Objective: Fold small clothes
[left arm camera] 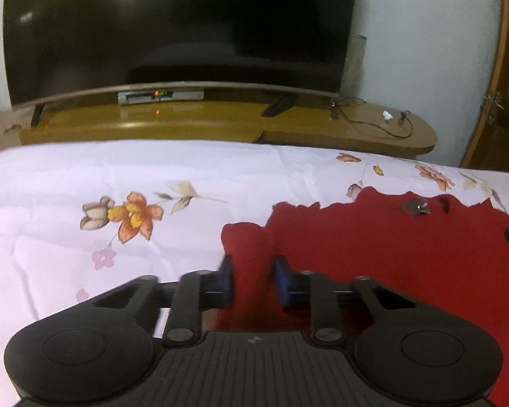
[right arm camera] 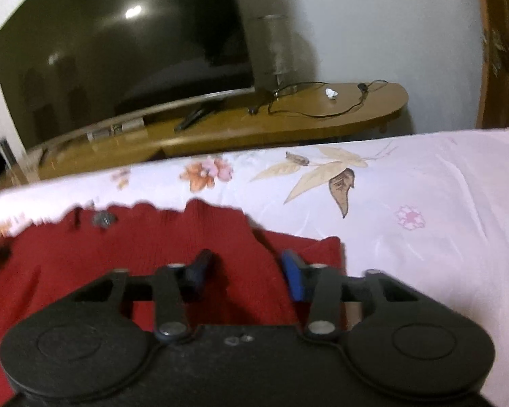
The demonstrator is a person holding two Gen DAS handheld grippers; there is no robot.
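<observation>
A red knitted garment (left arm camera: 390, 271) lies flat on a white floral bed sheet (left arm camera: 85, 176), its wavy far edge carrying a small grey ornament (left arm camera: 415, 207). My left gripper (left arm camera: 253, 281) is at the garment's left edge, its blue pads shut on a raised fold of the red cloth. In the right wrist view the same garment (right arm camera: 101, 261) fills the lower left. My right gripper (right arm camera: 246, 271) is near its right edge, and a ridge of red fabric stands pinched between its pads. A dark tip of the right gripper shows at the left view's right border.
Beyond the bed's far edge stands a low wooden TV stand (left arm camera: 356, 129) with a large dark television (left arm camera: 180, 27), a set-top box and loose cables. A wooden door (left arm camera: 502, 101) is at the right. Bare sheet (right arm camera: 424, 186) stretches right of the garment.
</observation>
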